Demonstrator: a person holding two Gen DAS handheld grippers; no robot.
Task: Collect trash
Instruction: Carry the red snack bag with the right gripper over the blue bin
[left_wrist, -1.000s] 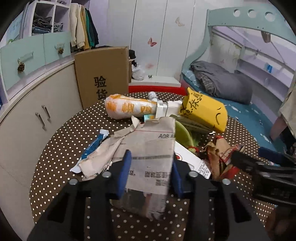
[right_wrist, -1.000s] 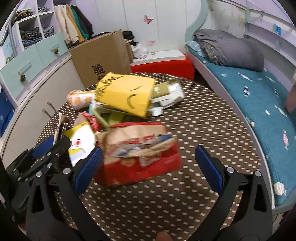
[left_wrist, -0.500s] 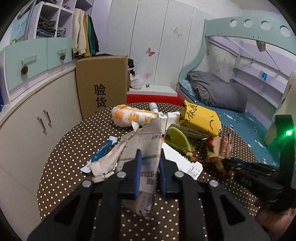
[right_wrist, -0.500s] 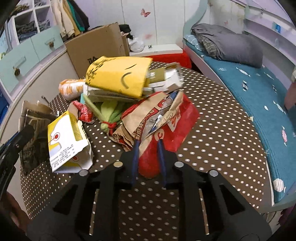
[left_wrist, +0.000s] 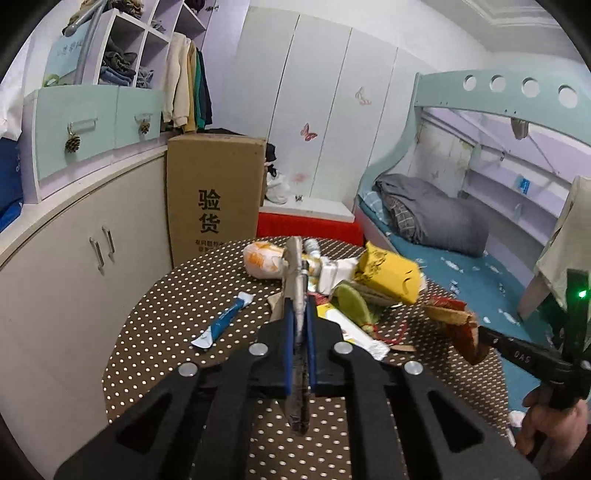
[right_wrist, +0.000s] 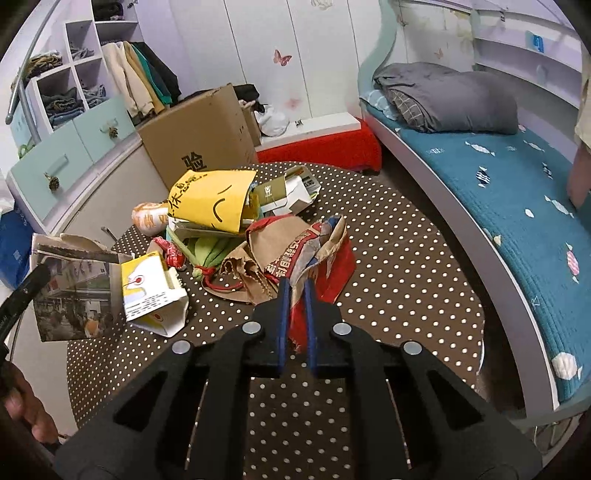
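Observation:
My left gripper (left_wrist: 299, 314) is shut on a folded newspaper (left_wrist: 295, 273), held edge-on above the dotted round table (left_wrist: 166, 325); the newspaper also shows in the right wrist view (right_wrist: 74, 291). My right gripper (right_wrist: 295, 291) is shut on a red and brown paper bag (right_wrist: 295, 251), lifted slightly off the table; the bag also shows in the left wrist view (left_wrist: 458, 325). A trash pile remains on the table: a yellow paper bag (right_wrist: 214, 203), an orange packet (left_wrist: 262, 258), a yellow and white carton (right_wrist: 151, 291), green wrapping (left_wrist: 351, 302) and a blue sachet (left_wrist: 221, 321).
A tall cardboard box (left_wrist: 214, 195) stands behind the table beside white cabinets (left_wrist: 74, 251). A bed with a blue cover (right_wrist: 517, 206) runs along the right. A red step (left_wrist: 306, 229) lies beyond the table.
Both grippers closed, the left on the newspaper and the right on the red and brown bag. Both have since lifted; the newspaper now hangs edge-on in the left gripper.

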